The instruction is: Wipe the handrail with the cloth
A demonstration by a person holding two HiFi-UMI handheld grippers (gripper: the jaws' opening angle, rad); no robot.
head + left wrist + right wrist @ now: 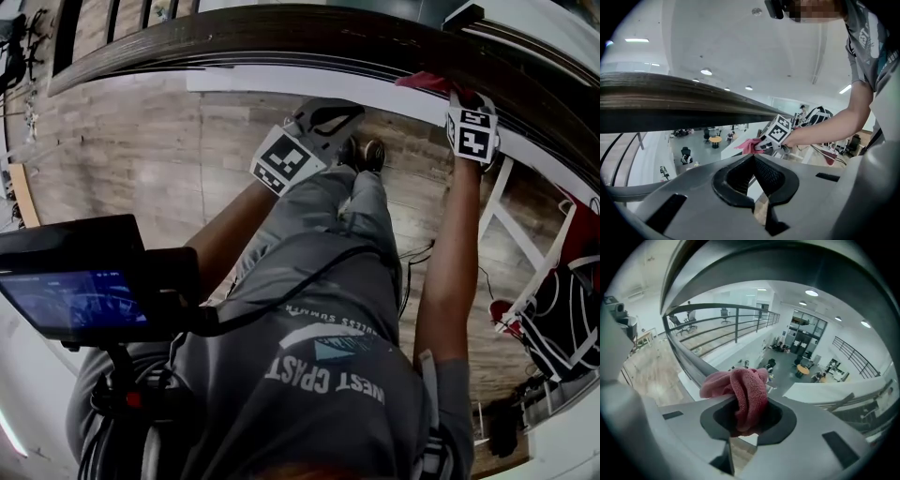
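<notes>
While the right gripper (pixel 749 414) pinches the pink cloth (pixel 743 392) at the edge of the dark handrail (pixel 281 37) on the far right (cloth bunched between its jaws), the left gripper (pixel 753 157) hangs to the left, nearer than the rail and apart from it, jaws pressed together on nothing.
</notes>
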